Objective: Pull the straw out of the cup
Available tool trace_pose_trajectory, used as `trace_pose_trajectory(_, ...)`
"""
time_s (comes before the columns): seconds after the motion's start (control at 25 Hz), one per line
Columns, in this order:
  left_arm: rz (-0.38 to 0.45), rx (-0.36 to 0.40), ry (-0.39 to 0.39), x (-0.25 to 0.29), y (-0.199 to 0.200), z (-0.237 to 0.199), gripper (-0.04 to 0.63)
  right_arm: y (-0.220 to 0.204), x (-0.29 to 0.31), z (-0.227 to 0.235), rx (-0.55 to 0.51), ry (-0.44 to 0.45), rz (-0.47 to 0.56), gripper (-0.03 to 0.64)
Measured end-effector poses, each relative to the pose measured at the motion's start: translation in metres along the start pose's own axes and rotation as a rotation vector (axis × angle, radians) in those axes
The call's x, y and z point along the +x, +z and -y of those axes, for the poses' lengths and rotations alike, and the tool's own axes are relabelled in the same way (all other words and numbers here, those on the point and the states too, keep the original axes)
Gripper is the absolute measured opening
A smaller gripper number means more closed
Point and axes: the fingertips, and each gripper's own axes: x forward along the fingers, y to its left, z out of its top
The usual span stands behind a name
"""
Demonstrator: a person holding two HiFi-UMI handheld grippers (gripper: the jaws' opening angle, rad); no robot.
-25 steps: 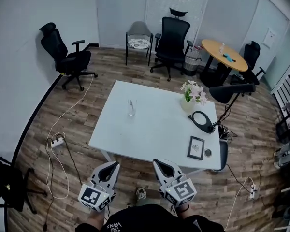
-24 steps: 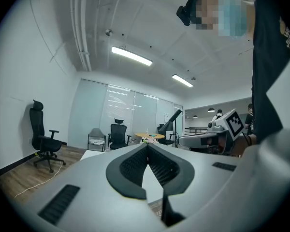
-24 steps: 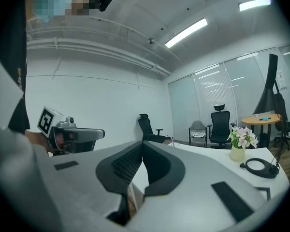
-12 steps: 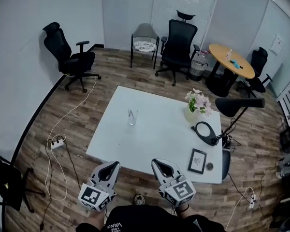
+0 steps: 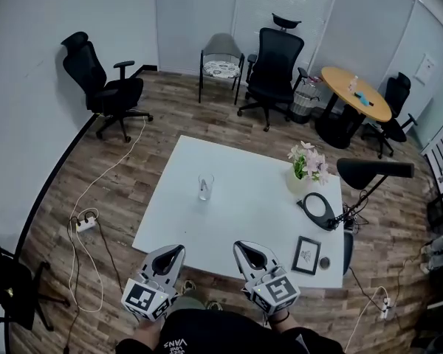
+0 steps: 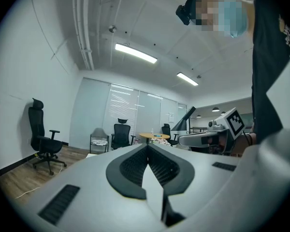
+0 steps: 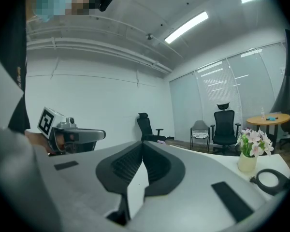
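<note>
Biggest risk: the cup point(image 5: 205, 185) looks like light, clear glass standing free. A pull on the straw with nothing steadying the cup would likely drag or tip it.
Next risk: the left gripper point(image 5: 174, 251) and right gripper point(image 5: 245, 247) both have their jaws pressed together with nothing between them. If they arrive like that, they would likely knock the rim rather than straddle it, so they need to part first.
Lesser risk: a thin straw can slip from the pads, or buckle if nipped too hard or off-centre.
Room: an office with pale walls and a glazed partition with blinds on the far side.
Floor: wood planks point(image 5: 96, 183), with a cable and a power strip point(image 5: 85, 221) lying off the table's left edge.
Seating: a black office chair point(image 5: 103, 87) stands by the left wall. A grey chair point(image 5: 220, 63) and another black one point(image 5: 275, 65) stand beyond the far edge, and a round wooden table point(image 5: 354, 94) sits further right.
Table: white and rectangular point(image 5: 236, 220), mostly bare.
Desk lamp: its black head point(image 5: 374, 169) hangs over the right edge, and a black ring point(image 5: 319, 209) lies just inside that edge.
Vase of flowers: near the far right corner point(image 5: 304, 169).
Picture frame: near the near right corner point(image 5: 306, 255).
Cup's place: towards the left edge, about midway between the near and far edges.
Grippers' place: both at the near edge, well apart from the cup.
Straw: too small to make out here; I judge it to be in the cup.
</note>
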Motion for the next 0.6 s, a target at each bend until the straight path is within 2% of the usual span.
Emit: trace_pose_trajectory(0.6, -0.024, 0.008, -0.187, 0.067, 0.017, -0.078, 0.011, 0.018, 0.079, 0.027, 0.001, -0.136, -0.003, 0.017)
